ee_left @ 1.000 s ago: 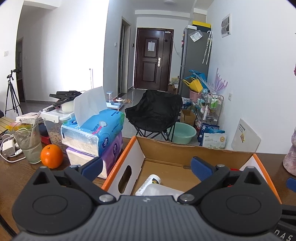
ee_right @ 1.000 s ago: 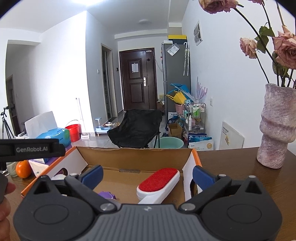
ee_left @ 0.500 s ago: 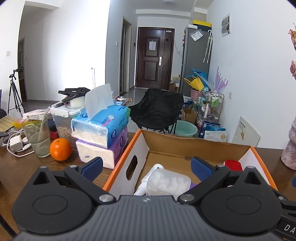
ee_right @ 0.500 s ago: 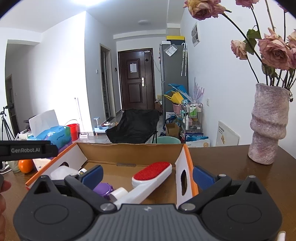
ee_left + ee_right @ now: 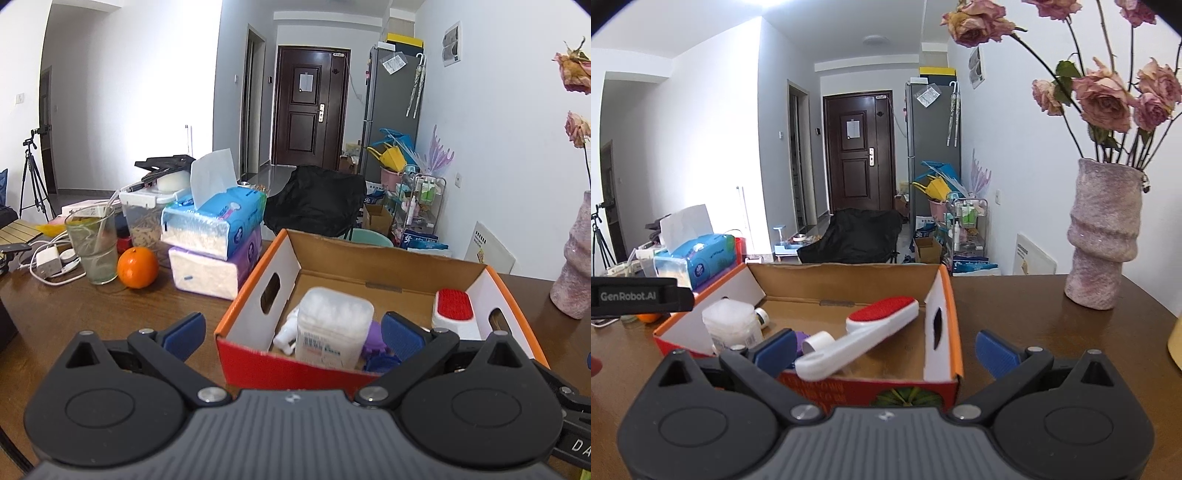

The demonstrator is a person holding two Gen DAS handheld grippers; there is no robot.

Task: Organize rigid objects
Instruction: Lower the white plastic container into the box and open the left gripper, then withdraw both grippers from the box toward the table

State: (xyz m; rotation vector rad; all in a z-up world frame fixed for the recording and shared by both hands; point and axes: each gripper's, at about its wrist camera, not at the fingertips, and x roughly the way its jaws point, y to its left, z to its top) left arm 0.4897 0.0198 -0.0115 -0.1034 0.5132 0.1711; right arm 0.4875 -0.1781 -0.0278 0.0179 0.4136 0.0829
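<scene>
Left tool (image 5: 293, 334) and right tool (image 5: 886, 350), both spread wide, empty

A cardboard box (image 5: 373, 258) with orange rims, white side walls and a red front sits on a dark brown wooden bench (image 5: 110, 314). Inside: a white lint brush (image 5: 864, 332) with a red pad, a translucent white cotton-swab tub (image 5: 334, 328), a purple item (image 5: 373, 338). Blue and purple tissue packs (image 5: 218, 236) flank an orange (image 5: 137, 267). Dusty pink roses (image 5: 1108, 99) fill a mottled mauve vase (image 5: 1102, 236). Black grippers carry blue fingertips (image 5: 995, 352).
</scene>
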